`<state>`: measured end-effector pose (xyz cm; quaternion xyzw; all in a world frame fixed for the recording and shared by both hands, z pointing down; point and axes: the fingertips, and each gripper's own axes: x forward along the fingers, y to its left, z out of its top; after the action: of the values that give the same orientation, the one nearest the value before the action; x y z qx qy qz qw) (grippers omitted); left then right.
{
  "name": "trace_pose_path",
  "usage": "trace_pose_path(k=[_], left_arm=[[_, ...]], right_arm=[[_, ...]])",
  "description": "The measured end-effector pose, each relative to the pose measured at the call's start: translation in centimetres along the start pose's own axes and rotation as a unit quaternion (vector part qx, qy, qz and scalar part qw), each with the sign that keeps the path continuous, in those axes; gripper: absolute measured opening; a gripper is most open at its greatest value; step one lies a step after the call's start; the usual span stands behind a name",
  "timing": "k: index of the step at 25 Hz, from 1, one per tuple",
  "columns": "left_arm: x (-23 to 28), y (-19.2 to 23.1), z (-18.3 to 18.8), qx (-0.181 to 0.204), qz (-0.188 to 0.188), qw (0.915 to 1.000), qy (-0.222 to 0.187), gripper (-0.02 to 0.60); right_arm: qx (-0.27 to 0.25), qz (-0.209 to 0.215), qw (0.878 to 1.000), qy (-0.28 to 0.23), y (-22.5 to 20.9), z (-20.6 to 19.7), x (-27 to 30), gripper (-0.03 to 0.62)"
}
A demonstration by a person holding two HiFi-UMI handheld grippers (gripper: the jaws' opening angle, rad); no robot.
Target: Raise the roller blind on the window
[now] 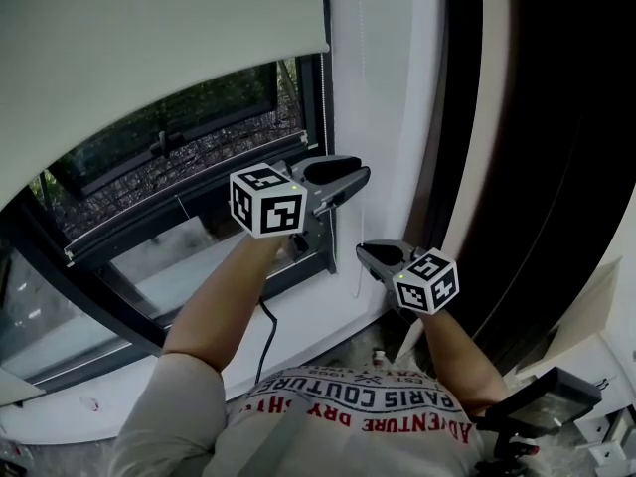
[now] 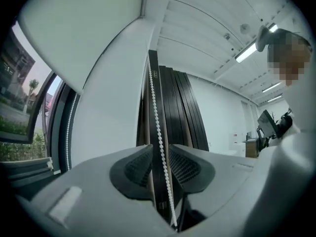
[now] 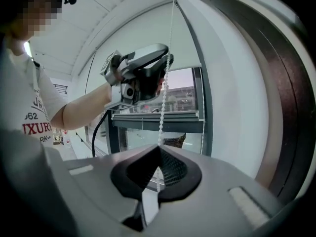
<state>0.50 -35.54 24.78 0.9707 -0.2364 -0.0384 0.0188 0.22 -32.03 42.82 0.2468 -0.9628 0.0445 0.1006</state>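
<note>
the roller blind point(image 1: 149, 28) covers only the upper part of the window point(image 1: 169, 182). its bottom bar runs across the top of the pane, and the glass beneath is bare, with dark greenery outside. the white bead chain point(image 2: 157, 117) hangs down in front of the white wall strip point(image 1: 383, 87) just right of the window frame. beyond that strip stand some dark panels point(image 2: 180, 112).

the left gripper point(image 1: 360, 175) is the higher of the two, held out about level towards the wall strip. its jaws stand apart. the chain runs down through the gap between the ribbed pads point(image 2: 185, 169), and neither pad presses on it.

the right gripper point(image 1: 364, 253) sits lower and a little to the right, nearer the person's body, tipped slightly downward. its jaws are closed together on the chain, which enters at the very tip of the pads. from there the chain rises straight to the front of the left gripper above.

the left gripper's marker cube point(image 1: 267, 202) faces up towards the head camera. a black cable point(image 1: 266, 336) trails from the left gripper down along the forearm. the person wears a white t-shirt point(image 1: 358, 410) with red print. both bare forearms reach out from it towards the window.
</note>
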Motion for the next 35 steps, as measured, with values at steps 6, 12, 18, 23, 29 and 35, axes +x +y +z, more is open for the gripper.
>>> trace_pose_path(k=[6,12,18,23,29,35], left_arm=[[1.6,-0.2,3.2,0.014,-0.007,0.9998,-0.008,0.103],[2.7,0.2,4.9,0.02,0.0,0.9998,-0.006,0.052],[2.8,0.7,4.6,-0.008,0.0,0.9999,-0.009,0.02],[3.0,0.0,4.6,0.019,0.007,0.9998,0.0,0.017],[3.4,-0.8,2.4,0.042,0.013,0.9986,0.029,0.017],[3.4,-0.3,-4.6,0.028,0.027,0.9964,0.076,0.017]], right_arm=[[-0.005,-0.006,1.0,-0.006,0.1,-0.1,-0.3,0.005],[-0.011,-0.012,1.0,-0.003,-0.3,-0.2,-0.4,0.005],[-0.009,-0.017,1.0,-0.002,-0.8,-0.5,-0.4,0.006],[-0.007,-0.018,1.0,-0.006,-1.0,-0.4,-0.5,0.006],[0.004,-0.012,1.0,0.015,-0.7,-2.6,0.0,0.006],[0.043,-0.008,0.996,0.079,-1.0,-9.4,0.8,0.006]])
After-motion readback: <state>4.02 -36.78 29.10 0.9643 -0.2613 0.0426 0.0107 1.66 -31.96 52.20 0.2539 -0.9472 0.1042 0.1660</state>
